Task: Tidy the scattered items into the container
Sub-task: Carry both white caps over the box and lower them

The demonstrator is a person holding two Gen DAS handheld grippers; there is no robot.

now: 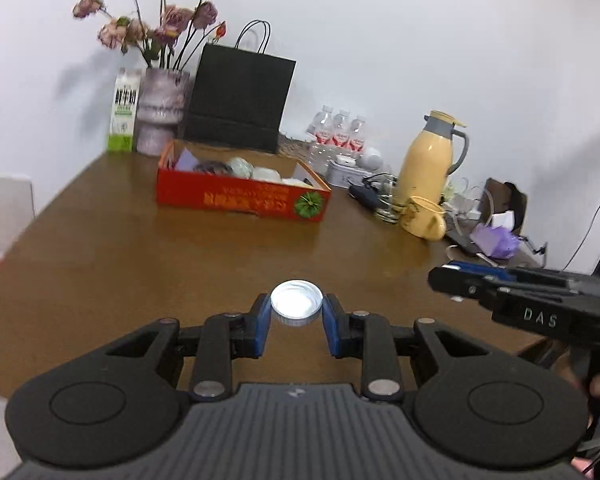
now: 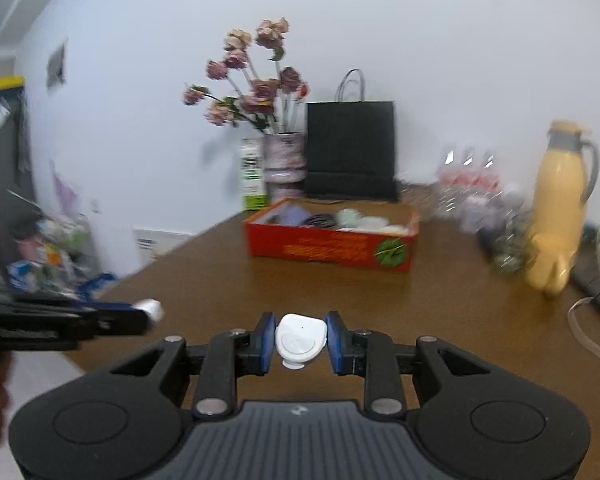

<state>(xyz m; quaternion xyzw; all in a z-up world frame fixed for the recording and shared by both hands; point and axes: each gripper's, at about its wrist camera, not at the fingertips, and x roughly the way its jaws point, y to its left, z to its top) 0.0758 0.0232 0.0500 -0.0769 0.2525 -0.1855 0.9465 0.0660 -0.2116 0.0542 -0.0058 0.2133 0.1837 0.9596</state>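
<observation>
My left gripper is shut on a round silver jar lid, held above the brown table. My right gripper is shut on a small white plastic case with a short tab at its near end. The red cardboard box stands ahead of both, with several items inside. In the left wrist view the right gripper shows at the right edge. The left gripper shows at the left of the right wrist view, the lid's pale edge at its tip.
Behind the box stand a vase of dried roses, a milk carton, a black paper bag and water bottles. A yellow jug and yellow cup sit to the right among cables and clutter.
</observation>
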